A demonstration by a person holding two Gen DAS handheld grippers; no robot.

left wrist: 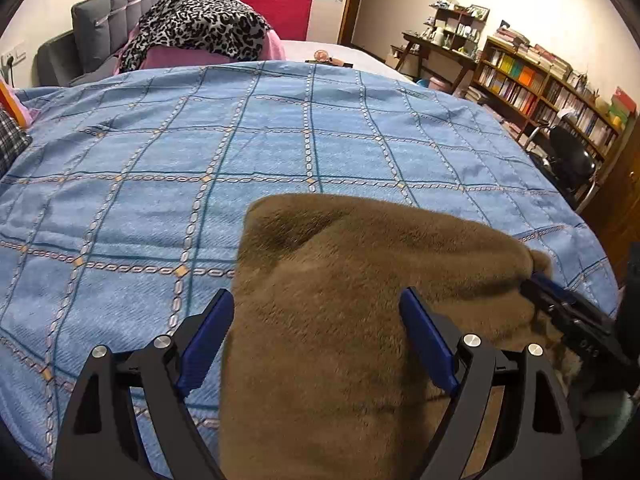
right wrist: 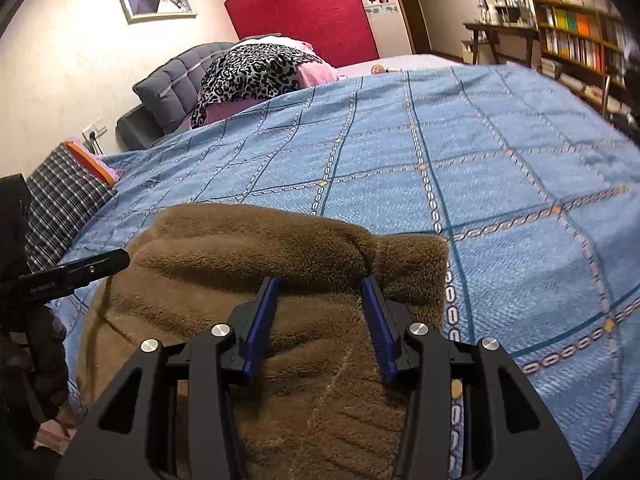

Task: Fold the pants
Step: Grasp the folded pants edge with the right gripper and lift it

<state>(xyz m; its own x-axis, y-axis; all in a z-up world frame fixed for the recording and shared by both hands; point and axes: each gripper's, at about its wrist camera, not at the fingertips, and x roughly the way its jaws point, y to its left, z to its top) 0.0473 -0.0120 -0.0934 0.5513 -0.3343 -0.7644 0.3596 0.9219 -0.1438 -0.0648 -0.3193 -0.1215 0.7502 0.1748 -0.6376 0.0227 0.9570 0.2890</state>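
Note:
Brown fleece pants (left wrist: 360, 300) lie folded in a thick bundle on the blue checked bedspread (left wrist: 160, 160), at the near edge of the bed. My left gripper (left wrist: 318, 300) is open wide; its fingers straddle the left part of the bundle just above it. In the right wrist view the pants (right wrist: 260, 256) fill the near middle. My right gripper (right wrist: 322, 286) is open, with its blue pads on either side of a bunched ridge of fleece. The right gripper's tip (left wrist: 560, 304) shows at the bundle's right end, and the left gripper's tip (right wrist: 80, 270) at its left end.
A leopard-print cloth (left wrist: 200, 28) over pink bedding lies by the grey headboard (left wrist: 108, 16) at the far end. A plaid pillow (right wrist: 60, 208) lies at the bed's left side. Bookshelves (left wrist: 540, 88), a desk and a black chair (left wrist: 568, 156) stand to the right of the bed.

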